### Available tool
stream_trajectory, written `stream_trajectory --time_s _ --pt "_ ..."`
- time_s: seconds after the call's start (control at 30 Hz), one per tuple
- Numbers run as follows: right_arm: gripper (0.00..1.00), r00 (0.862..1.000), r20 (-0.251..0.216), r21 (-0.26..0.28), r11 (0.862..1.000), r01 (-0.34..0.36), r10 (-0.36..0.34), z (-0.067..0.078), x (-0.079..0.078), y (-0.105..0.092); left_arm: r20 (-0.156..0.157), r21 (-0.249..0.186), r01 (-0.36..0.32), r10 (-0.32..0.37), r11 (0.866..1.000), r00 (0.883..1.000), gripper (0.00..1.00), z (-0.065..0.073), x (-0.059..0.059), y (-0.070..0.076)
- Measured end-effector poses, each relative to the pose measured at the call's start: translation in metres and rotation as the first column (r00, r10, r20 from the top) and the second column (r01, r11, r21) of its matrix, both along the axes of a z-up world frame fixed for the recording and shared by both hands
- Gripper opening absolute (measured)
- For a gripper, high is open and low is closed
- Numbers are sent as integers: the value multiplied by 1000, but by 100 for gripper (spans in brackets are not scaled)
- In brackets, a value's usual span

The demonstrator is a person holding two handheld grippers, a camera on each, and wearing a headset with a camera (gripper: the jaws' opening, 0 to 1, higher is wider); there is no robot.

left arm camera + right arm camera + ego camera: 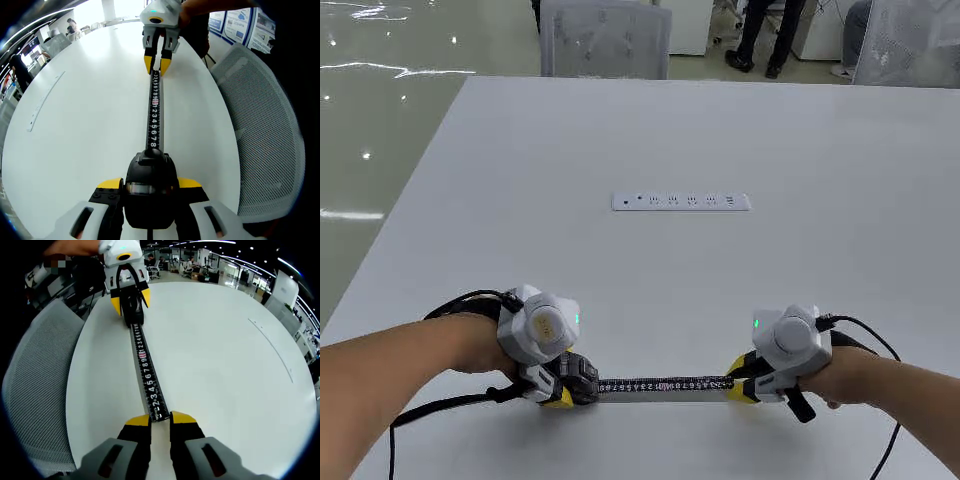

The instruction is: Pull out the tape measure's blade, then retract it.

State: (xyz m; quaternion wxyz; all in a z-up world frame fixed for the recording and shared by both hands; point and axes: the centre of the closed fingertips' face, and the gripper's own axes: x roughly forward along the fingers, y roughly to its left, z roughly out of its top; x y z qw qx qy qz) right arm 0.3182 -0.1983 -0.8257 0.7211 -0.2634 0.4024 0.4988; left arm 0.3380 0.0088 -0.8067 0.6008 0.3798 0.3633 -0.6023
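Note:
A black tape measure (578,378) lies low on the white table (670,140) near its front edge. My left gripper (555,392) is shut on its case (150,192), yellow fingertips on both sides. The numbered blade (665,384) runs out flat over the table to my right gripper (735,385). In the right gripper view the blade (145,370) ends between the yellow tips of my right gripper (160,418), which is shut on the blade's end. The left gripper view has the blade (154,112) stretching away to the right gripper (157,62). The left gripper (129,300) and the case (132,307) sit at the far end.
A white power strip (681,201) lies mid-table. A mesh chair (605,38) stands at the far edge, and another mesh chair (265,125) is close to the near edge. A person (765,30) stands far back. Black cables (440,405) trail from the grippers.

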Motion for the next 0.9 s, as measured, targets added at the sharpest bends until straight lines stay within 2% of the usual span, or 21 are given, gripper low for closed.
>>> stream_trajectory --time_s 0.9 --pt "11 1000 -2 -12 1000 24 -24 1 -3 -20 2 -6 -4 4 1000 1000 36 0 0 -1"
